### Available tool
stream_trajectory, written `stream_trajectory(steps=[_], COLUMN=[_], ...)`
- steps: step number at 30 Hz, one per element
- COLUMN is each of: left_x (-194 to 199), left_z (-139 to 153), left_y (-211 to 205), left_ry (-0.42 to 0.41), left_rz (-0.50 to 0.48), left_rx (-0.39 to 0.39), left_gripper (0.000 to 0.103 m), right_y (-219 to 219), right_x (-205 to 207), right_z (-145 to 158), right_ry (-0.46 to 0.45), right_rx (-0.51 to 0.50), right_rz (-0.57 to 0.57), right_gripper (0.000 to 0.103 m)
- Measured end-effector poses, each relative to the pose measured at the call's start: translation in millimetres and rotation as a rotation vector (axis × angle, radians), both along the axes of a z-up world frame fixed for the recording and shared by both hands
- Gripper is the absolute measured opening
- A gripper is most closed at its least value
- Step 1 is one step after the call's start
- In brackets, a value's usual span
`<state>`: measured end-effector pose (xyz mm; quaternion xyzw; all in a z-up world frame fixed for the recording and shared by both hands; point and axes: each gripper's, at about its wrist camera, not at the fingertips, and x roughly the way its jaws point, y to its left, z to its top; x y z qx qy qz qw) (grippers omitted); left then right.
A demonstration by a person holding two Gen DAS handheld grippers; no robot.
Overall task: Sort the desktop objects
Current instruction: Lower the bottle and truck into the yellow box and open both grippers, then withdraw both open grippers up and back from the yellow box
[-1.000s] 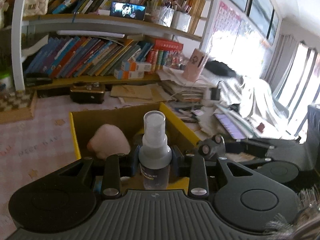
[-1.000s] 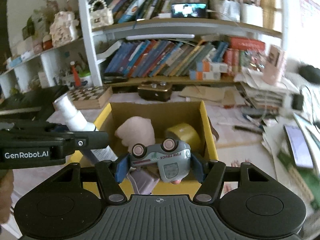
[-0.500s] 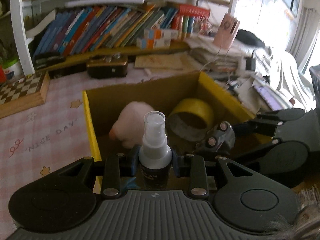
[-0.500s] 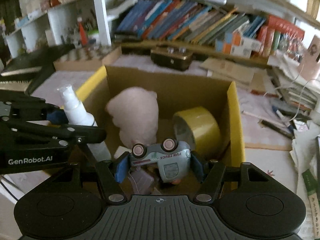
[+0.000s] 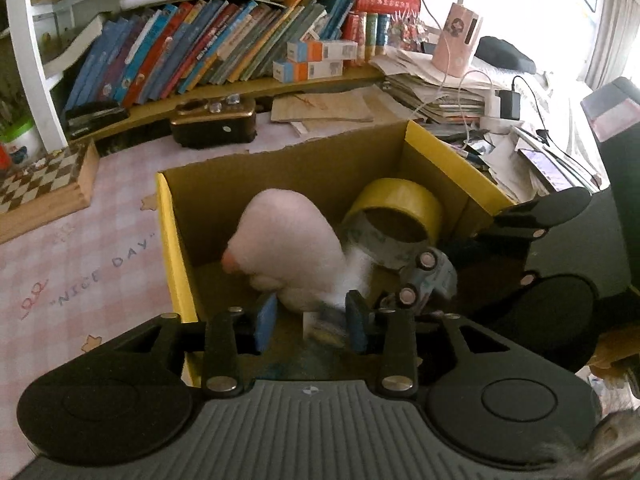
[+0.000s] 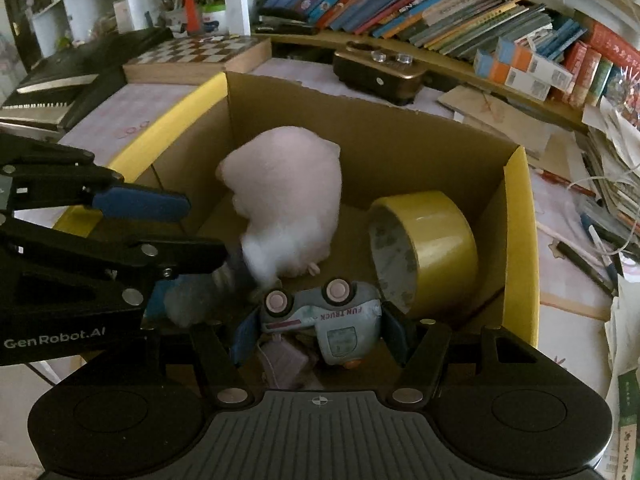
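**Two claws over the open cardboard box**

Landmark: the cardboard box (image 5: 176,240), yellow-edged, standing on the pink checked surface (image 5: 80,248).

Left claw (image 5: 310,322): spread, above the box's near edge, its blue pads apart with nothing between them. Past them a whitish streak blurs against the pink plush toy (image 5: 288,252); in the right wrist view a smeared grey-white shape, possibly a spray bottle (image 6: 224,280), lies low in the box under the left claw's arm, too blurred to identify firmly.

Right claw (image 6: 320,330): pinching the toy truck (image 6: 324,316), which lies on its side, wheels toward the box's far wall, lettered "FUN TRUCK". It hangs inside the box near the near wall. The truck's lower end is cut off by the claw body.

Box contents: the plush toy at centre; the yellow tape roll (image 6: 424,248) on edge at the box's right side, just beside the truck; a pale purple item (image 6: 284,364) beneath the truck, mostly hidden.

Beyond the box's far wall: a dark case (image 5: 214,122) and a bookshelf (image 5: 224,52); a chessboard (image 6: 192,54) lies off its far left corner.
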<state>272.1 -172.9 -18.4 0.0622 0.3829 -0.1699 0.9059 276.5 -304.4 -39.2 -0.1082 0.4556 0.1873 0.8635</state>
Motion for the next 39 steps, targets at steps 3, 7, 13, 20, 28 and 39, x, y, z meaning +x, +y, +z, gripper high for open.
stream_trajectory(steps=[3, 7, 13, 20, 28, 39], left_x=[-6, -22, -51, -82, -111, -174], left_z=[6, 22, 44, 58, 62, 63], left_y=[2, 6, 16, 30, 60, 104], left_ry=[-0.034, -0.112, -0.195, -0.266, -0.298, -0.354], left_rz=[0.018, 0.037, 0.096, 0.183, 0.278, 0.396], left_rx=[-0.016, -0.042, -0.065, -0.091, -0.098, -0.083], left_gripper=[0.057, 0.077, 0.091, 0.103, 0.103, 0.103], right_y=[0, -2, -5, -3, 3, 20], right_x=[-2, -4, -12, -33, -66, -139], right_z=[1, 5, 22, 41, 61, 71], right_ry=[-0.011, -0.026, -0.081, -0.165, -0.285, -0.432], right_rx=[0.005, 0.019, 0.069, 0.1, 0.125, 0.192], right_rz=[-0.003, -0.013, -0.035, -0.062, -0.124, -0.292], right_gripper=[0.066, 0.066, 0.068, 0.068, 0.069, 0.075])
